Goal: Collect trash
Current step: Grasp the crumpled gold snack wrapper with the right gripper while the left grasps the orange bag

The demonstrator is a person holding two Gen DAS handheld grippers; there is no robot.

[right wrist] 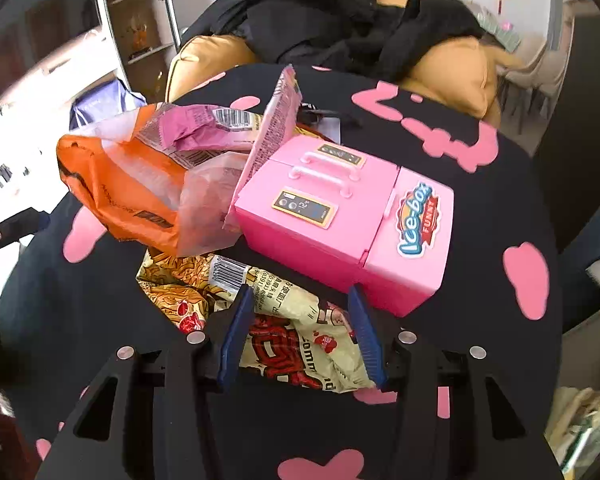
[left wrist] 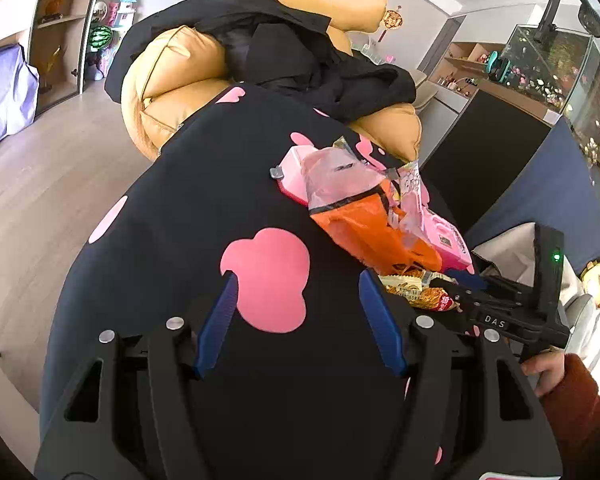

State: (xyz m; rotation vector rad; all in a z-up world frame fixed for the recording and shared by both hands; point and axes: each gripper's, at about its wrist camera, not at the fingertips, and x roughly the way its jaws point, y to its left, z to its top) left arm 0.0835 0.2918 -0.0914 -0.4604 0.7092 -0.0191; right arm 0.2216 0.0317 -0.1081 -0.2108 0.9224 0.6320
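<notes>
The right claw (right wrist: 298, 332) stood released, its blue fingers straddling the cream snack wrapper (right wrist: 300, 344) lying on the black worktop (right wrist: 480, 208) at 6 o'clock of the pink toy box (right wrist: 340, 220). The wrapper looked light, thin, crinkly and probably slippery, so a pinch across a bunched fold would likely hold best. The left claw (left wrist: 296, 320) hung released over bare cloth at 9 o'clock of the orange bag (left wrist: 368, 224).

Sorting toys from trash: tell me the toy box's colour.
Pink toy box, clearest in the right wrist view.

The worktop (right wrist: 500, 208) is black with pink cloud-shaped spots. The toy box (right wrist: 340, 220) is pink, with a blue and red sticker. One bag (right wrist: 112, 192) is orange with black lines. A snack wrapper (right wrist: 300, 344) is cream with red marks. The fingers (right wrist: 236, 332) are blue. The sofa cushion (left wrist: 172, 80) is tan, and the cloth (left wrist: 300, 48) on it is black.
</notes>
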